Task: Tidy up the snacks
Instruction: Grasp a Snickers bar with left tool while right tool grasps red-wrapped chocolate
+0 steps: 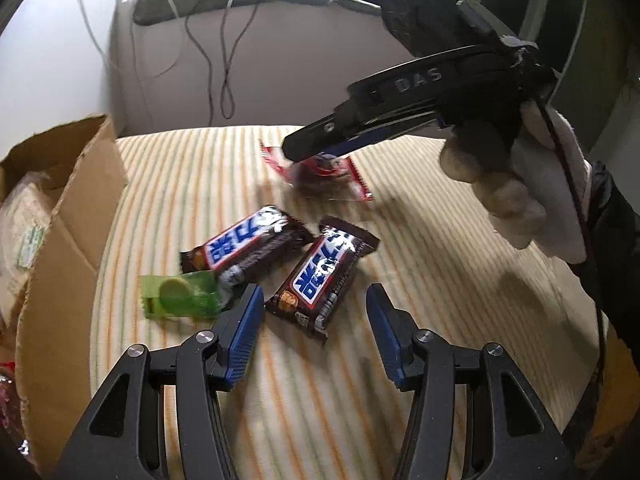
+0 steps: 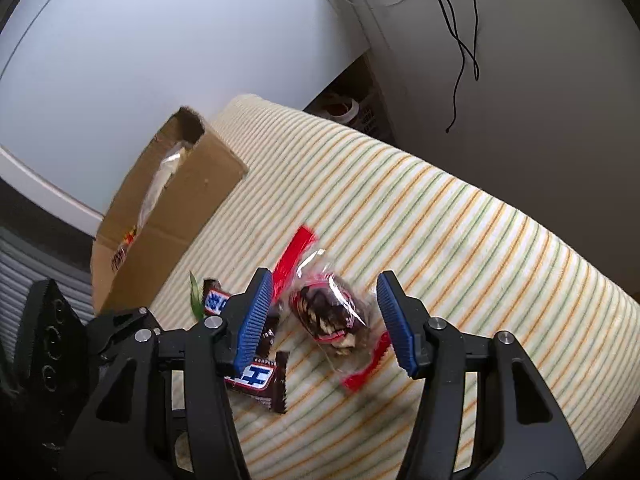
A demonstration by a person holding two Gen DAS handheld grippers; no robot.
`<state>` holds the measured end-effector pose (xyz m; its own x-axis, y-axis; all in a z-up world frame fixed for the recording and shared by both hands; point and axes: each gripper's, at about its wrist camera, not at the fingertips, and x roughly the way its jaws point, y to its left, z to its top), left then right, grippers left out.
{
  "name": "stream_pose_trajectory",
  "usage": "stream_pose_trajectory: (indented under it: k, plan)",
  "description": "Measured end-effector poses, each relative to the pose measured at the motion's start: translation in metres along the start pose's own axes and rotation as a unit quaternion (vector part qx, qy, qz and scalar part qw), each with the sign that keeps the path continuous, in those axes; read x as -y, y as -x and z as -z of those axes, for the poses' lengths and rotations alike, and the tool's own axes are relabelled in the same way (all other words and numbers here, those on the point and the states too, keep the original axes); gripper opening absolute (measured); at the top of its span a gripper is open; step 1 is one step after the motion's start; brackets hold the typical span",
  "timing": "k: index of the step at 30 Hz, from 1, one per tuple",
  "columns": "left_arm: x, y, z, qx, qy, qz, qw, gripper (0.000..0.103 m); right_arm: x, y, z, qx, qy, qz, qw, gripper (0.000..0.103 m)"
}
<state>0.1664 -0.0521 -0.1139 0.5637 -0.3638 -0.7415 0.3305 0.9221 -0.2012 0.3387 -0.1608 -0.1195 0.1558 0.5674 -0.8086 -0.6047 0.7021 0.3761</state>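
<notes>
On the striped cloth (image 1: 320, 420), all snacks sat clear of the box (image 1: 60, 248), which stood at the cloth's left edge with flaps up and packets inside.

Left gripper (image 1: 316, 320): jaws spread, hanging over the cloth. Near bar (image 1: 320, 276) lay between the blue pads (image 1: 244, 340), no contact visible. Nothing pinched. Far bar (image 1: 244, 244) lay just behind it, closer to the box, angled. Green packet (image 1: 180, 294) touched the far bar's lower end, on the box side, closest to the box of the lot.

Right gripper (image 2: 324, 320): jaws apart, straddling the clear pastry pack (image 2: 328, 316) with red ends. Pads (image 2: 396, 328) stood either side of the pack with gaps showing, so no pinch. Pack lay flat on the cloth, farthest snack from the box. Right wrist view also showed the near bar (image 2: 260, 384) partly under the gripper's left finger.

Left wrist view had the right gripper (image 1: 316, 148) tip-down right over the pastry pack (image 1: 332, 178), held by a hand in a pale glove (image 1: 512, 184). Motion blur on that pack.
</notes>
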Motion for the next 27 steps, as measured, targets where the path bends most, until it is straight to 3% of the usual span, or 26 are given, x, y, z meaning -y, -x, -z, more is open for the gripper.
stream_pose_trajectory:
  k: [9, 15, 24, 26, 27]
  plan:
    - [0.016, -0.016, -0.016, -0.01, -0.028, -0.02, 0.9994, 0.052, -0.011, -0.002, 0.002, 0.004, 0.043, 0.022, 0.999, 0.058]
    - [0.009, -0.029, -0.023, -0.021, -0.01, -0.014, 0.9996, 0.029, -0.011, -0.008, 0.007, -0.004, 0.055, 0.004, 0.998, 0.058]
    - [0.008, -0.016, -0.017, -0.023, 0.004, -0.017, 0.9996, 0.028, -0.013, -0.018, 0.015, -0.012, 0.065, 0.041, 0.997, 0.057]
    - [0.007, -0.014, -0.018, -0.02, 0.01, -0.02, 0.9995, 0.028, -0.015, -0.021, 0.015, -0.012, 0.066, 0.063, 0.996, 0.042]
    - [0.006, -0.014, -0.016, -0.018, 0.012, -0.022, 0.9995, 0.028, -0.015, -0.022, 0.015, -0.013, 0.066, 0.078, 0.995, 0.042]
